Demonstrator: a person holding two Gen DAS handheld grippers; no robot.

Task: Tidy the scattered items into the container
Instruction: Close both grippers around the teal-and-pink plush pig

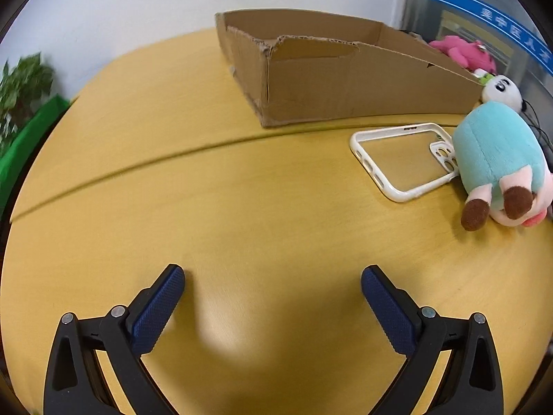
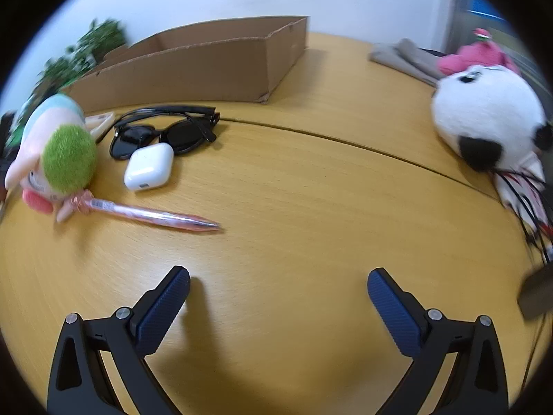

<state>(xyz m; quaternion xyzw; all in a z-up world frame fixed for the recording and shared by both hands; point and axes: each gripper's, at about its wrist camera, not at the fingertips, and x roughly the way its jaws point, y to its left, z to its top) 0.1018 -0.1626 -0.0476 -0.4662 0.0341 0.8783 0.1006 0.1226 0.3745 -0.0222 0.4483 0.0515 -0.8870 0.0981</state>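
A low open cardboard box stands at the back of the wooden table; it also shows in the right wrist view. A white phone case and a teal plush toy lie right of my left gripper, which is open and empty above the table. In the right wrist view, black sunglasses, a white earbud case, a pink pen and the plush lie to the left. My right gripper is open and empty, nearer than them.
A panda plush with black cords lies at the right, a pink plush and grey cloth behind it. A green plant stands beyond the table's left edge. A seam crosses the tabletop.
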